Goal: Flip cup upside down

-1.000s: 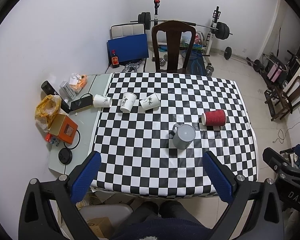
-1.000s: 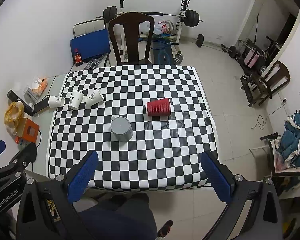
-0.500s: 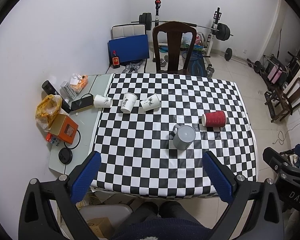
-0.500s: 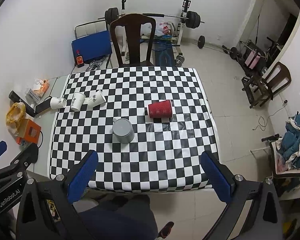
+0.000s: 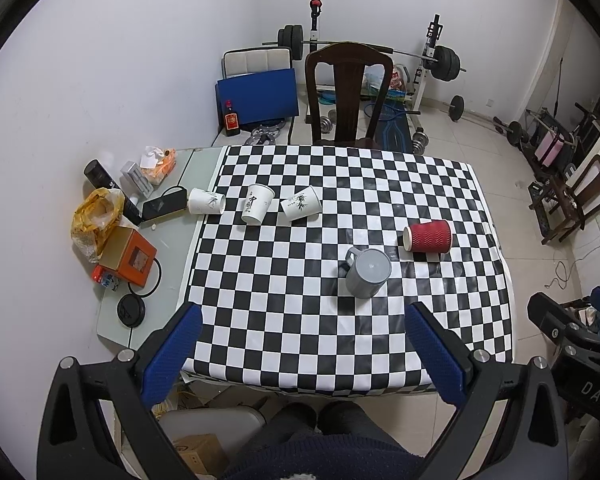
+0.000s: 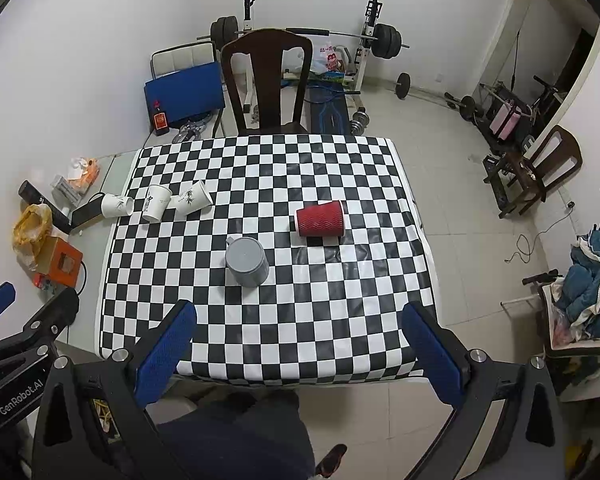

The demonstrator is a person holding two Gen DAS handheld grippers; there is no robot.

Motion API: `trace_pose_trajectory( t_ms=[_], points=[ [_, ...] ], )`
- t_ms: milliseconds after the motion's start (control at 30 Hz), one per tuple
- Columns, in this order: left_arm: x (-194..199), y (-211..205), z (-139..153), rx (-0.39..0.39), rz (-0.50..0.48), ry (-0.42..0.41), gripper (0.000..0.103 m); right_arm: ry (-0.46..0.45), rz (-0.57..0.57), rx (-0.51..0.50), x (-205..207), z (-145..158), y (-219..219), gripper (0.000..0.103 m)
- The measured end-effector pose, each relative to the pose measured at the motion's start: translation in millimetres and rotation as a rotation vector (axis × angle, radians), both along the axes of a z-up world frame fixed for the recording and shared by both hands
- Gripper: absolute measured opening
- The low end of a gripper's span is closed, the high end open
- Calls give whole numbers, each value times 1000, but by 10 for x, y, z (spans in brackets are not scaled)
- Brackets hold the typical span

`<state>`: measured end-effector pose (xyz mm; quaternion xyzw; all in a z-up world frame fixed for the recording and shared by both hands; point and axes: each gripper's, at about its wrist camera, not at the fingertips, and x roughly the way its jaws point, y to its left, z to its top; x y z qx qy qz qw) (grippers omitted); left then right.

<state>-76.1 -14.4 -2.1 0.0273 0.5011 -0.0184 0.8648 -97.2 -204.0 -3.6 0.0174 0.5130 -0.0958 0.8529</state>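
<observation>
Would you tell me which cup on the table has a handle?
The grey mug, standing upside down mid-table; the red ribbed cup and three white paper cups have none.

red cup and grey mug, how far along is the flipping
Done: the grey mug already stands upside down, flat base up. In hand: nothing; the left gripper and right gripper are both open above the near table edge. Left: the red cup lies on its side on the checkered cloth, not yet upended.
</observation>
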Motion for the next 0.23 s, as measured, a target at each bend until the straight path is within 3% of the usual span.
trace_pose_trajectory(
  t_ms=[233],
  points=[
    [-7,-15,54,8,1,-5,103,-1,0,0,-2,-4,0,103]
  ],
)
